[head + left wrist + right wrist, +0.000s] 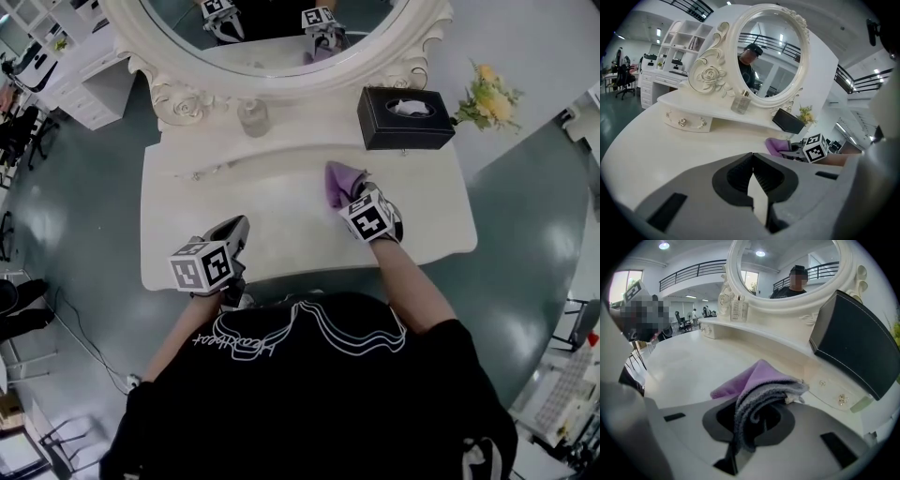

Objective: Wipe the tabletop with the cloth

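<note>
— Closest to the lens, what have you got?
— I see the left gripper (752,161) at the near edge of the tabletop (281,225), jaws pressed together with nothing between them.
— And the cloth (759,376)?
— I have the right gripper (354,195) clamped on it. Its purple fold spills forward onto the white surface, mid-right, short of the black tissue box (405,117).

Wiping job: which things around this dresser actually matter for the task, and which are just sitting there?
For the job:
- purple cloth, clamped in the right gripper jaws
- white tabletop
- left gripper, jaws shut, empty

Just lying about:
- black tissue box
- glass bottle
- flowers
- oval mirror
</note>
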Demonstrator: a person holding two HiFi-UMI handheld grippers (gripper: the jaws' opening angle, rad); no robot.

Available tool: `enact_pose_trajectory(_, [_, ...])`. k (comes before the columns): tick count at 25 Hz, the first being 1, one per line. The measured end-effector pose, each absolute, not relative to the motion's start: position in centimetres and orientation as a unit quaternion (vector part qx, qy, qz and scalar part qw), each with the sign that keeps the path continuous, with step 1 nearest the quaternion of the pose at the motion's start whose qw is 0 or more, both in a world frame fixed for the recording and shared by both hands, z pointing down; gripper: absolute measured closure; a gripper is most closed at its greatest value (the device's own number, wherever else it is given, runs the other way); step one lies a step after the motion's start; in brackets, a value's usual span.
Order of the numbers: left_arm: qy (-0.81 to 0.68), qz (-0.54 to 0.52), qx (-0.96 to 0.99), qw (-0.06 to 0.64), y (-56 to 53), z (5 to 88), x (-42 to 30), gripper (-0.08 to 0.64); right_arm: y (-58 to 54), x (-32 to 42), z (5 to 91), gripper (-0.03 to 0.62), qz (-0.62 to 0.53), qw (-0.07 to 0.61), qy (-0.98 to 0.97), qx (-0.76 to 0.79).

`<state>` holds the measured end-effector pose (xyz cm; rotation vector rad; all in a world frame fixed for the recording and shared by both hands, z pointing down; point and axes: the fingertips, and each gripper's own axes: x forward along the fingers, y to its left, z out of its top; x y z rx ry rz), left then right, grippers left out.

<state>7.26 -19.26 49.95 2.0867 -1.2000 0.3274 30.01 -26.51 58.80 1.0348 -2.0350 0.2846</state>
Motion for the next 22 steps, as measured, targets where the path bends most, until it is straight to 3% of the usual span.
enact_pose_trajectory(22, [-0.435,0.117,0.819,0.356,-19.7,50.7,17.3,0.555,-26.2,43.4,58.9,0.546,0.128,0.416,-0.774,0.461])
